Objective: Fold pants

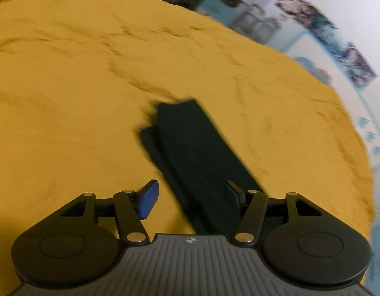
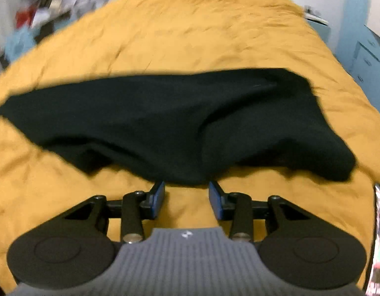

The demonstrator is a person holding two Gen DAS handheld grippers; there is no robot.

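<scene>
Although both views are blurred, the black pants (image 2: 165, 118) lie plainly on the mustard-yellow bedspread (image 2: 190, 24), stretched crosswise with 1 ridge bunched at the near edge. Judged soft, limp and light, non-slippery; they will sag wherever unsupported, so a hold belongs on a doubled edge or the hem. Right gripper (image 2: 187, 193): jaws apart, the bunched edge at their tips, not pressed. Left gripper (image 1: 190, 192): jaws wide apart above the leg, clamping nothing.

Black pants (image 2: 165, 113) (rumpled) lie on yellow bedspread (image 2: 190, 24).
</scene>
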